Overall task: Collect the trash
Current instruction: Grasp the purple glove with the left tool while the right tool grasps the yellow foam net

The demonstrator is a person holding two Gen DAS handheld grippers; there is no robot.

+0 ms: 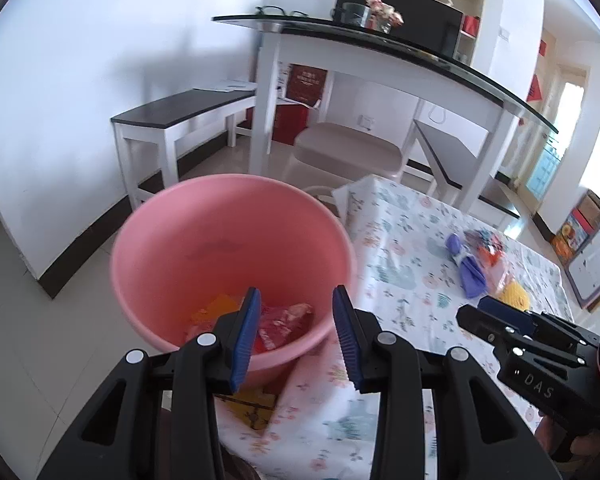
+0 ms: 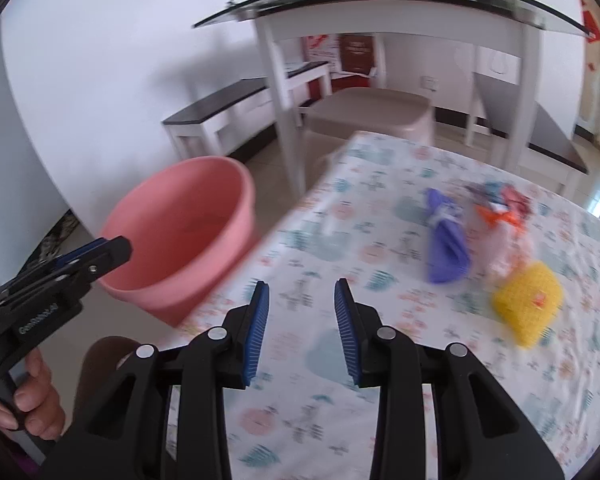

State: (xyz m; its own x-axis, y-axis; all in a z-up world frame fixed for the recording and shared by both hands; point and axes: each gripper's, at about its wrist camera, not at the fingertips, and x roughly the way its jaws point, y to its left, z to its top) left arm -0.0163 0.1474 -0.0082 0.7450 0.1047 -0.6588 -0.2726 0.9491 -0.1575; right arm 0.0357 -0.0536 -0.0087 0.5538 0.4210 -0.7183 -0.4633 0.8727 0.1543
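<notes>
A: Starting nearest, what are the grippers doing?

B: The left gripper (image 1: 296, 300) hangs over the near rim of the pink basin (image 1: 172, 216), blue pads parted, nothing between them. The right gripper (image 2: 302, 294) is over the floral cloth (image 2: 380, 420) on the table, jaws likewise apart and empty. The hand (image 2: 28, 392) holding the left gripper shows at the edge of the right wrist view.

A: And the trash?

B: Some lies in the basin: a red wrapper (image 1: 286, 322) on the bottom, with an orange piece (image 1: 216, 308) just beside it. The basin stands off the table's left edge, lower than the tabletop.

A: What is left on the table?

B: A cluster, beyond the right gripper and to its right. Nearest is a yellow wrapper (image 2: 528, 300). Past that lies a purple wrapper (image 2: 446, 244), its long axis running away from the camera: wide end toward us, narrow twisted end pointing to the far edge. Touching its right side is a pale clear bag (image 2: 504, 248), and behind that a crumpled orange and multicoloured wrapper (image 2: 500, 200). Blur hides any print on them.

A: Further back?

B: A beige stool (image 2: 372, 112) past the table, then a white desk (image 1: 380, 64) with a dark glass top, and a low bench (image 1: 180, 112) along the wall.
</notes>
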